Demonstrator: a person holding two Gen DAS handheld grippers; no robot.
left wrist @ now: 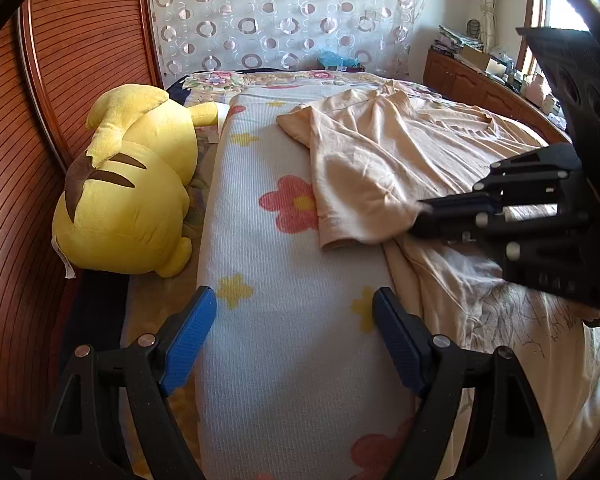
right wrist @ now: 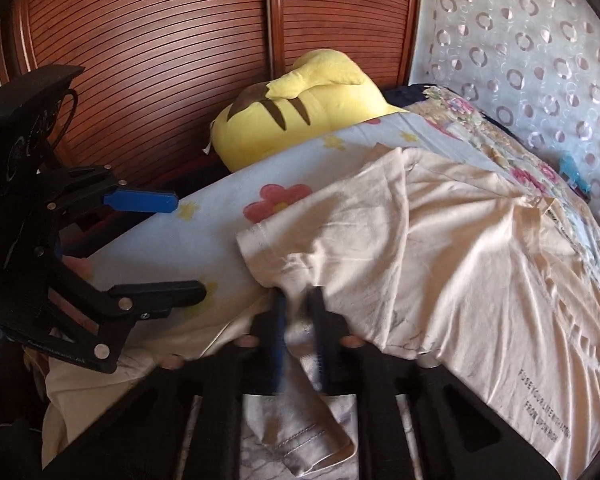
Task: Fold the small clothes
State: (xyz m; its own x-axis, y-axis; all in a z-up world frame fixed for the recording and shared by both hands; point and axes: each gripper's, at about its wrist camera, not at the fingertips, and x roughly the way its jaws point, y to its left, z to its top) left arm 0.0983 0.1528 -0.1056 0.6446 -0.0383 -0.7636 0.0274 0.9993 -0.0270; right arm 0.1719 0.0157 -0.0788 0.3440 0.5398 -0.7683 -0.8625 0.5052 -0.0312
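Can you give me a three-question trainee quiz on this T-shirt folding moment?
1. True or false: the left tongs grip the peach T-shirt.
2. Which tongs are shut on the T-shirt's hem? A) left B) right
3. What lies against the wooden wardrobe beside the flowered blanket?

Key: 1 false, they hang open over the blanket. 2 B. 3 a yellow plush toy.

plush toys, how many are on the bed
1: a yellow plush toy lies at the bed's edge against the wooden slatted wall, beside the flowered blanket, apart from the peach t-shirt. Others may be hidden out of frame.
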